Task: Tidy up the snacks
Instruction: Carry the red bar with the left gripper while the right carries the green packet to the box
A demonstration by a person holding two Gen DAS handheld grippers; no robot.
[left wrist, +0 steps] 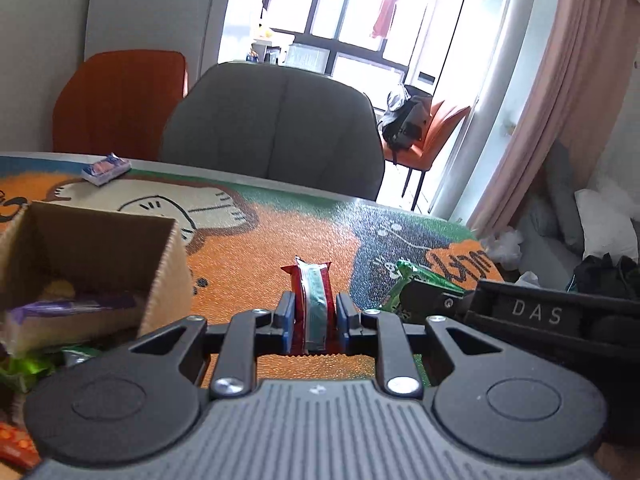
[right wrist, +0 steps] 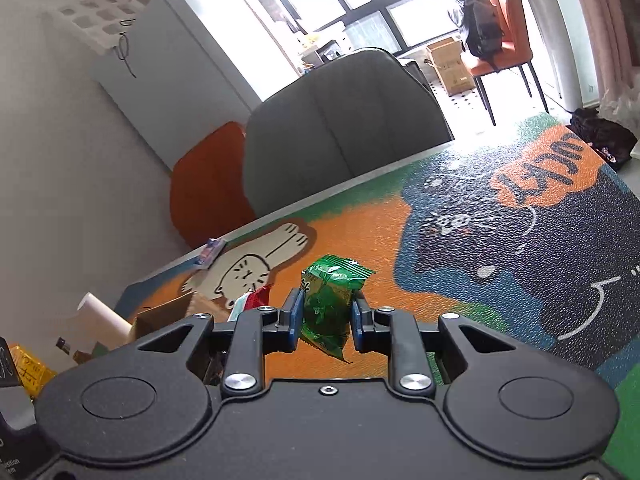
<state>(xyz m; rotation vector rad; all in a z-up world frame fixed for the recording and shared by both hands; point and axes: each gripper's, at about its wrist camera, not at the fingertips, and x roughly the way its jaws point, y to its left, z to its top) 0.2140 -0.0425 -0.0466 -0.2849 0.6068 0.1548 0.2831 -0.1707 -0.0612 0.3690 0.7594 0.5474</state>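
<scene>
Snacks | left hand-held gripper (left wrist: 311, 316) clamps red packet (left wrist: 313, 304) | right hand-held gripper (right wrist: 326, 317) clamps green packet (right wrist: 329, 304) (both aloft)

Red packet (left wrist: 313, 304), green packet (right wrist: 329, 304)

My two wrist views ride close above the worktop (left wrist: 280, 216), angled down; both share the grey chair (left wrist: 276, 120).

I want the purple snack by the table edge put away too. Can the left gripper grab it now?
Probably not yet: the left gripper is shut on a red snack, so it has no free grip for the purple snack.
</scene>
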